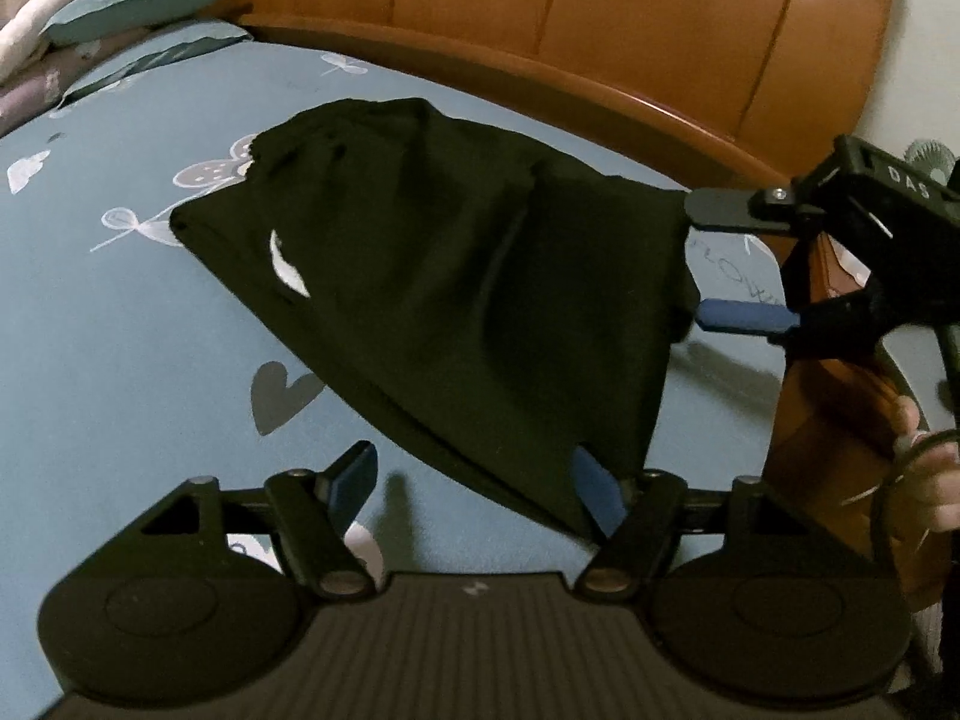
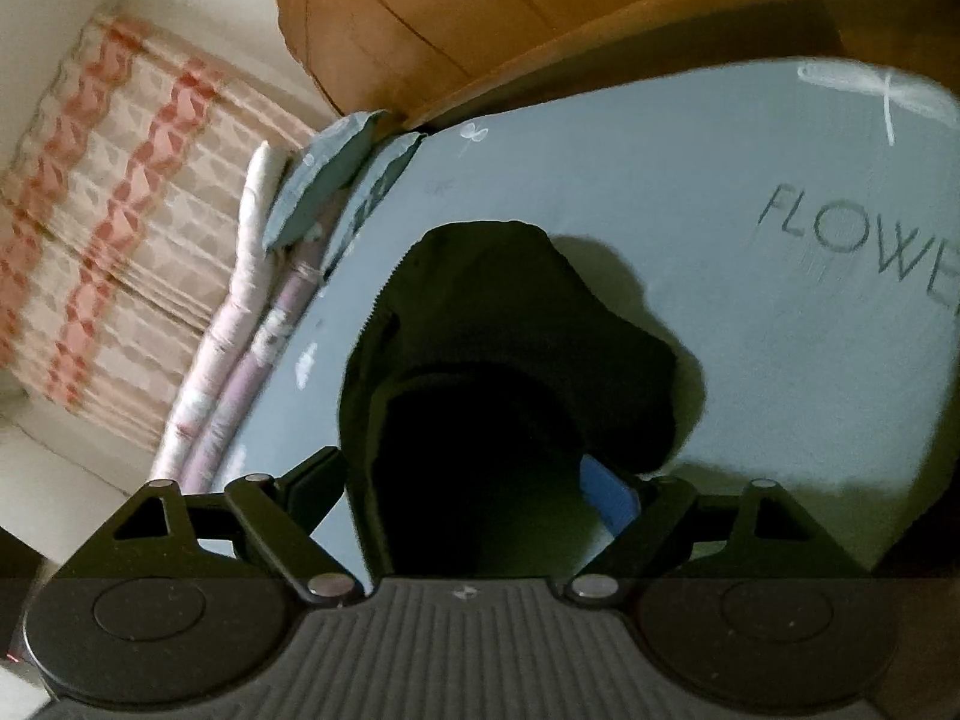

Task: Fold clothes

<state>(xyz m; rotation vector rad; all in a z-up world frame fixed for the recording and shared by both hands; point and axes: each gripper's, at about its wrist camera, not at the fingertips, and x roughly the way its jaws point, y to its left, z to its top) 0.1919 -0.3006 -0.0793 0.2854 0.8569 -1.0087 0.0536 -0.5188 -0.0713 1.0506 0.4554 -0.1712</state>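
Both tongs stand wide apart and neither one pinches anything that I can see. From the left wrist view, the left gripper (image 1: 474, 483) has its blue pads spread, and the near corner of the black soft cloth garment (image 1: 432, 276) lies against the right-hand pad only, so the cloth is not squeezed. The right gripper (image 1: 705, 267) shows at the far right side of the same cloth, with one black finger above the edge and one blue finger below it, a gap between them. In the right wrist view, the right gripper (image 2: 474, 486) has the dark cloth (image 2: 510, 360) bunched between its spread fingers, loose I think. The garment rests on the blue bed sheet with white drawings (image 1: 150, 330), and its long way runs from the left gripper's corner up and away toward a puckered end. Both hands sit at the near edge, one at each corner, so neither is much closer. To fold, I judge both must pinch the corners and carry them toward the far end. Nothing lies on the sheet in that path. The brown wooden headboard (image 1: 600, 18) stands behind, and blue pillows (image 1: 138, 3) sit far off in the corner.
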